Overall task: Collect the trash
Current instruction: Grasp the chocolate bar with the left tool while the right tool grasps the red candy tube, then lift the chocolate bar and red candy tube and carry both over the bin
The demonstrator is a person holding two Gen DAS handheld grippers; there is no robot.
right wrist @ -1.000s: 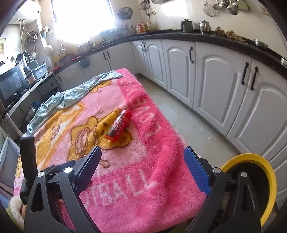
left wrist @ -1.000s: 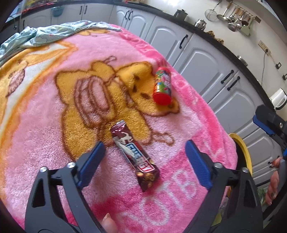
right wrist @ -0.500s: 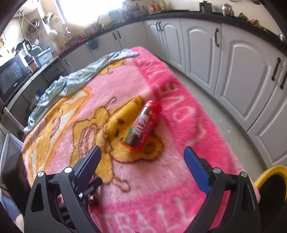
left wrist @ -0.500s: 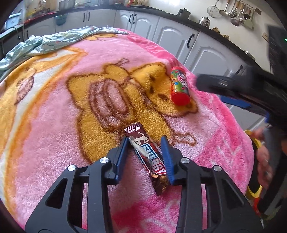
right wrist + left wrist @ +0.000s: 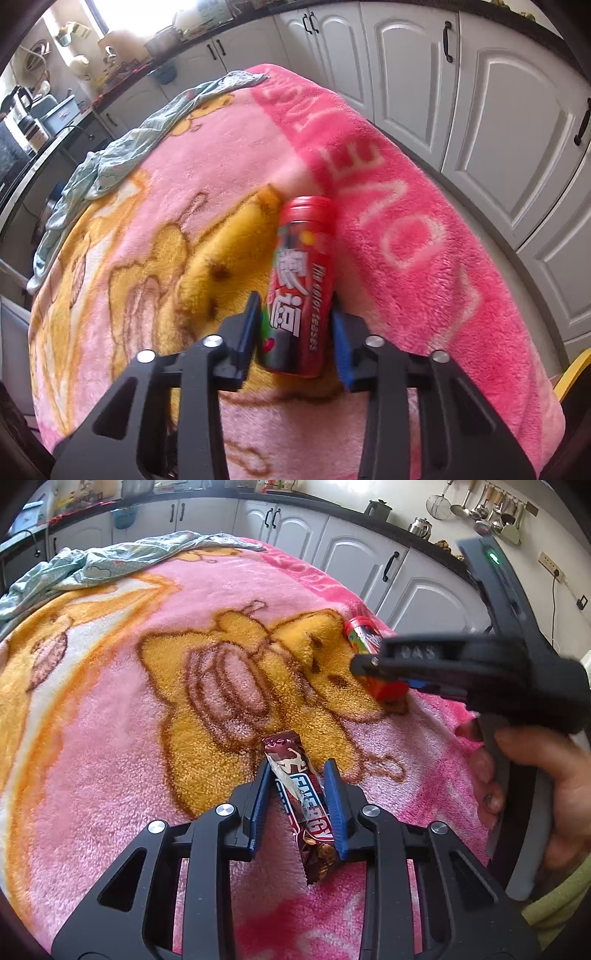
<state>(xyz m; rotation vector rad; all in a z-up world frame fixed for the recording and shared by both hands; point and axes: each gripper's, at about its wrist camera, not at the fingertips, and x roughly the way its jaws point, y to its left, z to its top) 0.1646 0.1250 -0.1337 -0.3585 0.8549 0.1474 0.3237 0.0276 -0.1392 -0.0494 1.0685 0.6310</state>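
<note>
Left gripper [image 5: 299, 805] pinches the chocolate bar wrapper [image 5: 301, 805] lying on the pink blanket [image 5: 110, 738]; farther along it, right gripper [image 5: 297, 328] is clamped around the red candy tube [image 5: 299, 288]. Both pieces gripped, neither lifted; the yellow bin [image 5: 572, 373] awaits, I'd say.

Left gripper [image 5: 297, 806] has closed onto the candy bar [image 5: 303, 805]; right gripper [image 5: 295, 336] has advanced across the blanket and closed around the red can [image 5: 299, 284].
</note>
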